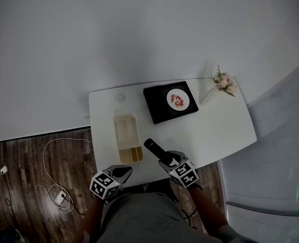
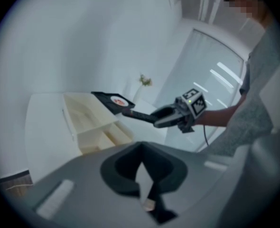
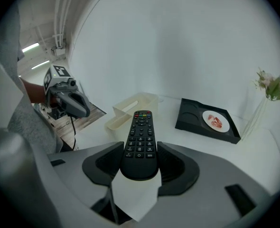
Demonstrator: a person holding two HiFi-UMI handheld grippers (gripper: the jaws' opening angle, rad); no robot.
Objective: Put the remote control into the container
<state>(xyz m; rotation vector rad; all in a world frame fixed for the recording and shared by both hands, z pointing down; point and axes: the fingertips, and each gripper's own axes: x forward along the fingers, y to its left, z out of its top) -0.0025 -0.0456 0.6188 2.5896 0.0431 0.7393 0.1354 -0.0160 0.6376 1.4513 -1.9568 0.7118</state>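
Note:
A black remote control [image 3: 140, 137] is clamped by its near end between the jaws of my right gripper [image 3: 140, 151], its buttons facing up. In the head view the remote [image 1: 156, 151] points far-left from the right gripper [image 1: 165, 159], just right of the near end of the cream container [image 1: 125, 130]. The container [image 3: 130, 109] is an open rectangular box with a divided section at its near end [image 2: 102, 136]. My left gripper [image 1: 124, 171] hovers off the table's front edge, shut with nothing held [image 2: 141, 151].
On the white table [image 1: 215, 130], a black tray [image 1: 162, 110] with a small white plate of food [image 1: 177, 99] lies beyond the container. A vase of pink flowers [image 1: 223, 81] stands at the far right. Wooden floor with white cables [image 1: 53, 171] lies to the left.

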